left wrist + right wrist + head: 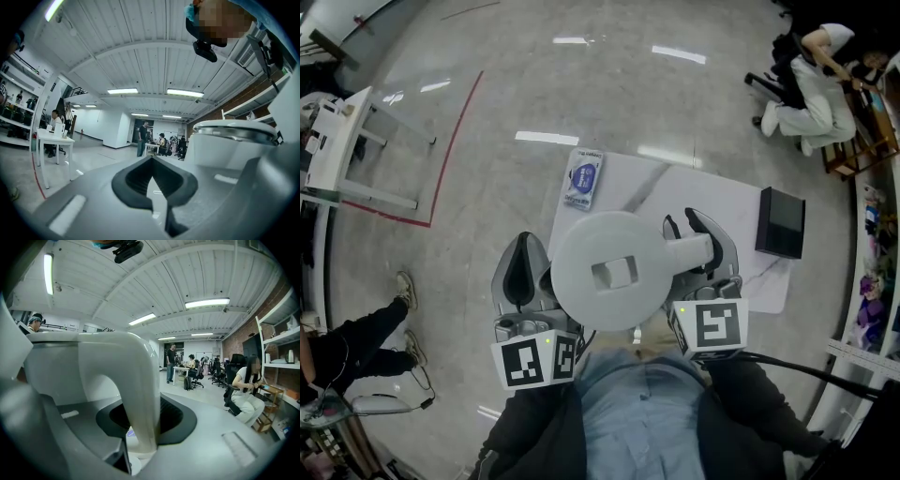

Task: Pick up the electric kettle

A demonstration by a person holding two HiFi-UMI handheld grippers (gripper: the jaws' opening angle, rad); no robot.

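**A:** Where is the kettle (pixel 609 272)?

**B:** Off the table (pixel 712 192), by my reading. In the head view it hangs upright over the near edge, lid up, and looks large against the top below it. No contact with the table shows.

**A:** Grip?

**B:** The right tongs (pixel 684 230) are clamped on the handle (pixel 136 394). The right gripper view shows it standing between both pads. The left tongs (pixel 524 248) are together with nothing between them, just beside the kettle's left wall. I cannot tell if they touch it.

**A:** Anything else on the table?

**B:** A blue packet (pixel 583 178) at the far left corner and a black box (pixel 780 222) at the right edge.

**A:** What remains?

**B:** The grasp and lift look done. Only holding it steady is left. The grip is on the handle alone, so watch for tilt.
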